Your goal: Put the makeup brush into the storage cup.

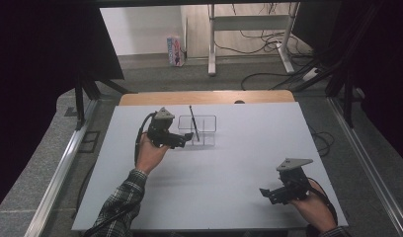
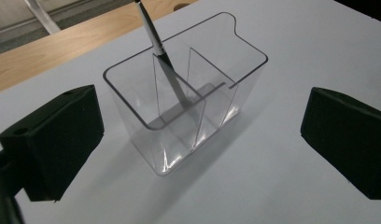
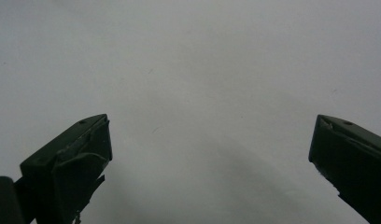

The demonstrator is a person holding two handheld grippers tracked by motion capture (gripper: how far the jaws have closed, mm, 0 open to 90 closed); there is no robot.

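Pen [image 2: 157, 44]: one, dark with a pale upper shaft, standing tilted in a rear compartment of one clear plastic organizer [image 2: 186, 135] on the white table [image 1: 239, 163]. Organizer has internal dividers; the other compartments hold nothing. No legible writing on pen or organizer. Left gripper [image 1: 188, 136]: jaws wide apart, holding nothing, just beside the organizer and facing it. Right gripper [image 1: 264, 192]: jaws likewise spread over bare table, well apart from the organizer.
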